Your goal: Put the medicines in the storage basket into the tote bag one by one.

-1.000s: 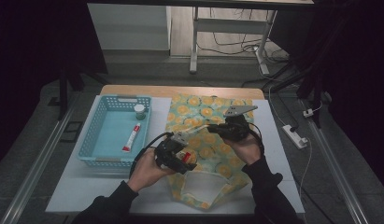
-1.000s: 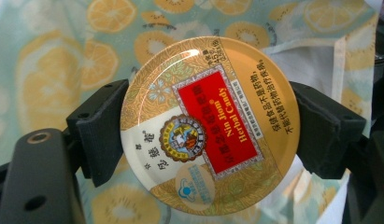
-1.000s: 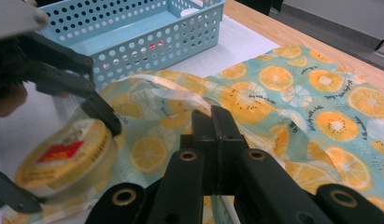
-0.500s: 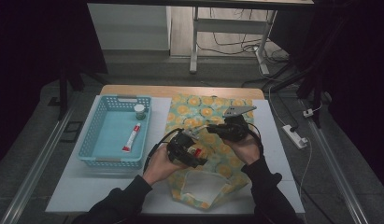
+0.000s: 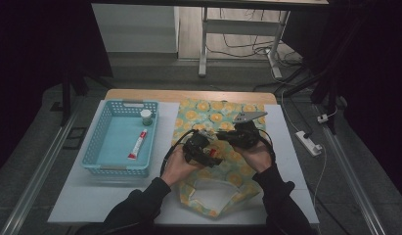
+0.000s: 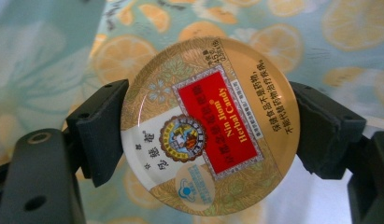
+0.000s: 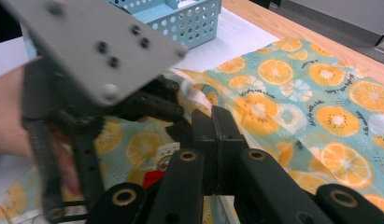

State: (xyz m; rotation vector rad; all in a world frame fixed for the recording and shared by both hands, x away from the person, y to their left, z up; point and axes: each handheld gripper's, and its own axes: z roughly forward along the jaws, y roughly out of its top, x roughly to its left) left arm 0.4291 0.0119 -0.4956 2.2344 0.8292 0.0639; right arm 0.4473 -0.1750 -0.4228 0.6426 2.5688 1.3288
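Observation:
A round gold candy tin (image 6: 210, 126) with a red label sits clamped between the black jaws of my left gripper (image 6: 209, 133). In the high view that left gripper (image 5: 204, 149) hangs over the middle of an orange-slice print fabric bag (image 5: 208, 115), the tin (image 5: 213, 154) showing red at its tip. My right gripper (image 5: 236, 133) is just to the right of it, its jaws shut on a raised fold of the bag (image 7: 292, 74). In the right gripper view the right gripper (image 7: 216, 123) is pressed closed, with the left gripper's grey plate (image 7: 96, 46) close at the left.
A light blue basket (image 5: 118, 169) stands at the left of the white tabletop, holding a red-and-white tube (image 5: 137, 145) and a small green-lidded jar (image 5: 146, 116). The bag's white-lined mouth (image 5: 208, 193) faces the near edge. A power strip (image 5: 308, 142) lies off the table's right side.
My left gripper has carried the tin rightward and slightly down, from the bag's left edge to beside the right gripper. The right gripper has stayed put.

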